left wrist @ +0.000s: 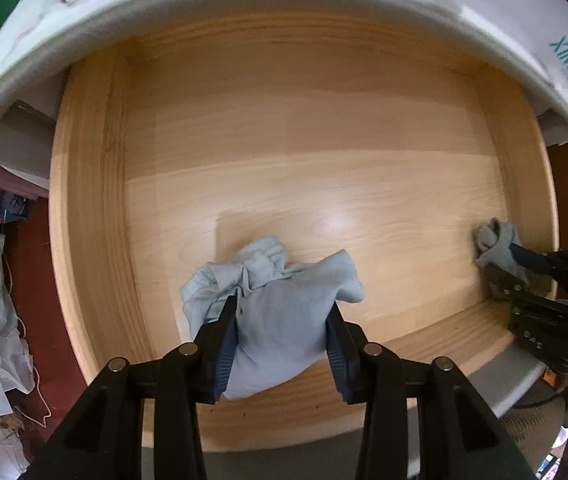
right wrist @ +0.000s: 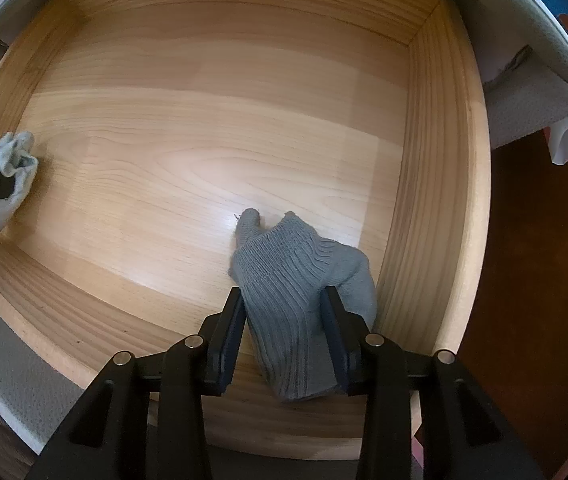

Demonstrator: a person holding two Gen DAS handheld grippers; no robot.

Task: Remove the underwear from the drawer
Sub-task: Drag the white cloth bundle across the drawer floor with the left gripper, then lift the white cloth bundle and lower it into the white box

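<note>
my left gripper (left wrist: 282, 320) is clamped on a pale blue piece of underwear (left wrist: 280, 312) near the drawer's (left wrist: 84, 200) front, and my right gripper (right wrist: 284, 312) pinches a grey ribbed piece (right wrist: 299, 300) by the right wall. both bundles look just off the floor, though i can't be sure. i'd lift straight up, keeping the trailing cloth clear of the front edge.

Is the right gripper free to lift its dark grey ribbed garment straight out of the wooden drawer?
Probably yes: the right gripper is clamped on the dark grey ribbed garment, nothing lies above it, though the wooden drawer's right wall sits close.
</note>
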